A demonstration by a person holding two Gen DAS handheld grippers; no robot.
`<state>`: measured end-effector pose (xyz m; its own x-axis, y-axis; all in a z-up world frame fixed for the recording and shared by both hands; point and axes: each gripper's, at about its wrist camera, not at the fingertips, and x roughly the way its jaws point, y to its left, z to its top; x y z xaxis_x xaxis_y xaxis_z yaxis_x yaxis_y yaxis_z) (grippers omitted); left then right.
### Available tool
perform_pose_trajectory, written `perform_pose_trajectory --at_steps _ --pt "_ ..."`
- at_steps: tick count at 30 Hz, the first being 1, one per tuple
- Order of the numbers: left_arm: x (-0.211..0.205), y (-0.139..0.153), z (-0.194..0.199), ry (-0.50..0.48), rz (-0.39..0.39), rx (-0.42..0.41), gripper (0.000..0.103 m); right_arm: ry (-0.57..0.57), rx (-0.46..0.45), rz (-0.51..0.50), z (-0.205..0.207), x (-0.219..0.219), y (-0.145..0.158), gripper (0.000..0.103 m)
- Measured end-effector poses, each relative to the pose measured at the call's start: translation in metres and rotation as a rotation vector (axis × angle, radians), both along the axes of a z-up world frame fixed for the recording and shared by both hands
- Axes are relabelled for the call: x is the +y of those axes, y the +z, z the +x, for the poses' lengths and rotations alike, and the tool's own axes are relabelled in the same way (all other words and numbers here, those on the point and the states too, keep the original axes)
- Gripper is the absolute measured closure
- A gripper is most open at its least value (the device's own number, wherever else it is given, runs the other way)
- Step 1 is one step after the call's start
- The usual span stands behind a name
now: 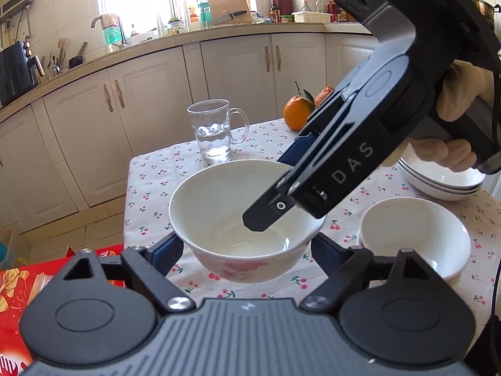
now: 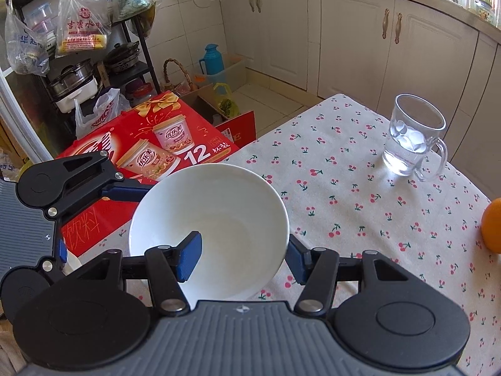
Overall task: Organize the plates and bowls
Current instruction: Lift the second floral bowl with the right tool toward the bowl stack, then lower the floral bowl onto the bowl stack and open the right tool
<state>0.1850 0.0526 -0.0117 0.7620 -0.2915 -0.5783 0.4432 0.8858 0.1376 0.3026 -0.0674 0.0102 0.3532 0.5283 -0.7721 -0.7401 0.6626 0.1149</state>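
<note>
White porcelain bowl (image 1: 247, 219) on the tablecloth (image 1: 162, 175): right gripper (image 2: 241, 260) straddles its rim, not yet closed; left gripper (image 1: 247, 250) spread wide around its body. Close squarely before lifting toward the second bowl (image 1: 413, 235) and stacked plates (image 1: 438, 185).

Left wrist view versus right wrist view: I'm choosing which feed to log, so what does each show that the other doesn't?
Only the left wrist view shows a second white bowl, stacked plates and the right gripper over the bowl's rim. Only the right wrist view shows the red drink carton and a blue thermos. Both show the pink-patterned bowl, glass mug, orange and cherry tablecloth.
</note>
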Motion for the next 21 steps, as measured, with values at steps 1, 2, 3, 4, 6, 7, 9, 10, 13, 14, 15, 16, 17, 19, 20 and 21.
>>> perform_pose_trajectory --at_steps 1,2,3,4,6,7,9,10,13,14,15,16,17,19,20,21 --pt "-0.002 0.002 -0.005 -0.006 -0.002 -0.003 0.015 -0.002 -0.005 0.003 -0.006 -0.003 0.003 0.04" --pt "-0.003 0.005 -0.01 -0.011 -0.006 -0.006 0.015 -0.004 -0.009 0.004 -0.013 -0.007 0.005 0.04" --pt "-0.005 0.008 -0.015 -0.017 -0.009 -0.008 0.015 -0.007 -0.014 0.007 -0.019 -0.01 0.007 0.04" --pt "-0.007 0.011 -0.02 -0.024 -0.012 -0.012 0.015 -0.011 -0.018 0.009 -0.024 -0.013 0.01 0.04" --pt "-0.012 0.016 -0.029 -0.035 -0.012 -0.018 0.015 -0.018 -0.028 0.007 -0.036 -0.019 0.014 0.04" --pt "-0.014 0.018 -0.033 -0.042 -0.009 -0.022 0.015 -0.02 -0.033 0.008 -0.042 -0.023 0.016 0.04" --pt "-0.02 0.021 -0.041 -0.055 -0.007 -0.029 0.015 -0.028 -0.04 0.011 -0.053 -0.03 0.02 0.04" --pt "-0.023 0.022 -0.044 -0.062 -0.008 -0.03 0.015 -0.033 -0.043 0.014 -0.058 -0.034 0.021 0.04" --pt "-0.033 0.023 -0.052 -0.084 -0.011 -0.032 0.015 -0.05 -0.057 0.016 -0.072 -0.046 0.025 0.04" --pt "-0.036 0.023 -0.054 -0.091 -0.012 -0.031 0.015 -0.056 -0.062 0.014 -0.077 -0.051 0.025 0.04" --pt "-0.041 0.023 -0.056 -0.099 -0.012 -0.03 0.015 -0.062 -0.065 0.012 -0.081 -0.055 0.026 0.04" --pt "-0.044 0.023 -0.058 -0.106 -0.013 -0.03 0.015 -0.069 -0.068 0.012 -0.084 -0.059 0.026 0.04" --pt "-0.048 0.023 -0.059 -0.113 -0.016 -0.029 0.015 -0.077 -0.069 0.013 -0.088 -0.064 0.027 0.04" --pt "-0.055 0.022 -0.062 -0.129 -0.026 -0.025 0.015 -0.093 -0.072 0.014 -0.094 -0.074 0.027 0.04" --pt "-0.058 0.022 -0.062 -0.134 -0.031 -0.02 0.015 -0.101 -0.073 0.013 -0.096 -0.079 0.028 0.04" --pt "-0.061 0.02 -0.063 -0.14 -0.038 -0.014 0.015 -0.109 -0.075 0.011 -0.098 -0.084 0.027 0.04"
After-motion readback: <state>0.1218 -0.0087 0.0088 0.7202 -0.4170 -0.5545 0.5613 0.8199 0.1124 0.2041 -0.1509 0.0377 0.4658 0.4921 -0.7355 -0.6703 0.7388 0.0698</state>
